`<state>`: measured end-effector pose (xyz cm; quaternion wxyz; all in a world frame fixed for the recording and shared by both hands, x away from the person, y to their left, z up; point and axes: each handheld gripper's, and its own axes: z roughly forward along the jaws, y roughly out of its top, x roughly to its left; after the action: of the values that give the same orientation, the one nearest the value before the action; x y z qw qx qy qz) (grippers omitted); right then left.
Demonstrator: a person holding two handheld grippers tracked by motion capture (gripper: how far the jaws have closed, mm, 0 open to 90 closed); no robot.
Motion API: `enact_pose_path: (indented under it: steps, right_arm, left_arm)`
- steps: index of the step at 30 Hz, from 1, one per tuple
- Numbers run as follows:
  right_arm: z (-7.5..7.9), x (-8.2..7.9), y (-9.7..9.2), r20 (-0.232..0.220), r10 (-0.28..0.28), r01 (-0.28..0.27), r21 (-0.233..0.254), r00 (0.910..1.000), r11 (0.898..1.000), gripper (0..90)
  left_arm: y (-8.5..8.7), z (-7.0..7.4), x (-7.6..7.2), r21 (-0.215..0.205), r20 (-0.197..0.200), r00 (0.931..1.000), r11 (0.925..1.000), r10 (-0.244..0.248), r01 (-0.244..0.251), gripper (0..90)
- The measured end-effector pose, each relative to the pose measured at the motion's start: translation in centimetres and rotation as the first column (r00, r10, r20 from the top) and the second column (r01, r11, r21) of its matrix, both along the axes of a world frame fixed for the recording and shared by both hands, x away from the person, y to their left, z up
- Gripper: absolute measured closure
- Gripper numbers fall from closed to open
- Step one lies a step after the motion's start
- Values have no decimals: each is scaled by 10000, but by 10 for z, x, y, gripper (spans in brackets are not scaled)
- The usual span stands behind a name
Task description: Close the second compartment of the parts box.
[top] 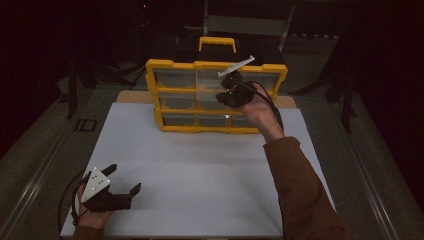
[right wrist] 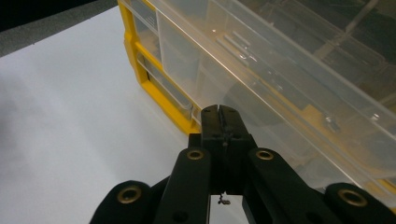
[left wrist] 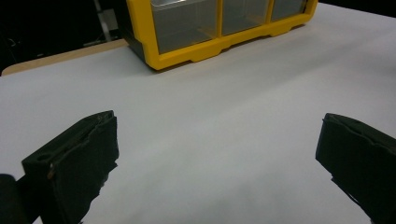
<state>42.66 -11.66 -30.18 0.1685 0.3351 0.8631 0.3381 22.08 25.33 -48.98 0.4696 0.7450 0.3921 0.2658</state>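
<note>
Standing upright at the far edge of the white table (top: 200, 165), the yellow drawer cabinet (top: 216, 65) faces the person. The right tongs (top: 231, 95) hang in front of its clear drawers (right wrist: 280, 70), jaws pressed fully together with nothing between them. The left tongs (top: 122, 182) rest low over the near table, jaws spread wide and empty.

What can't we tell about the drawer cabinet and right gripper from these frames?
- Drawer contents: the yellow drawer cabinet is dim and small in the high view; glare on clear plastic in the right gripper view.
- Contact: the right gripper is shut, but whether its tips touch a drawer cannot be told.
- Middle-row drawers: the person's right hand covers them in the high view.
</note>
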Motion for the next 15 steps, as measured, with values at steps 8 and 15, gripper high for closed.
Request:
enact_pose_path:
  steps: [8, 15]
  right_arm:
    - [-2, 8, -1, -13, -290, 290, 176, 9996, 9994, 900]
    - [-5, 16, -2, -10, -580, 581, 257, 9983, 9980, 900]
  left_arm:
    - [0, 0, 0, -10, 9, 10000, 10000, 5, -5, 0]
    - [0, 0, 0, -22, 15, 10000, 10000, -1, 1, 0]
